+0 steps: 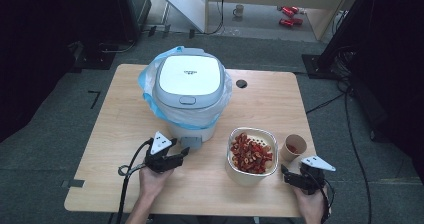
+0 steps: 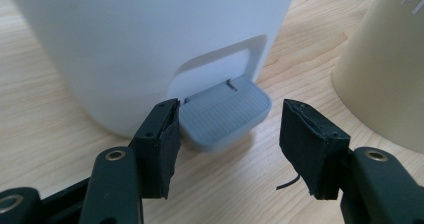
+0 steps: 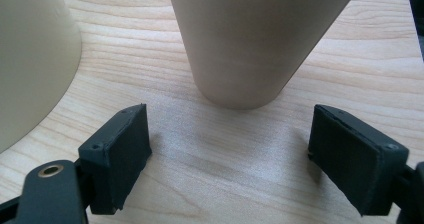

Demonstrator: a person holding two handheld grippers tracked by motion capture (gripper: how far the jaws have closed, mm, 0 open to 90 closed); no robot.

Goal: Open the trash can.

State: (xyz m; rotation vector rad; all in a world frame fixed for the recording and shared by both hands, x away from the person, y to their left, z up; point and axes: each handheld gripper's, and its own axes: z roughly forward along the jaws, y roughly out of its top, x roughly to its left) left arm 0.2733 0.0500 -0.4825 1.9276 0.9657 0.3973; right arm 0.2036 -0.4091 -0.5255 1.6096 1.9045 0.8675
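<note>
Left hand-held gripper (image 2: 227, 134), jaws spread and empty, sits just short of the bin's pedal (image 2: 225, 115); pedal lies dead ahead between them.

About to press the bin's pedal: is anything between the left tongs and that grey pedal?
Nothing visible. The left tongs are open with the grey pedal right ahead between the jaws, only bare table around it.

From the high view I get an evenly lit bench (image 1: 125, 184) with dark, murky surroundings and soft overall focus. In my right gripper view a faint shadow pools under the paper cup (image 3: 250, 44); the nearest fingers (image 3: 120, 154) blur slightly.
</note>
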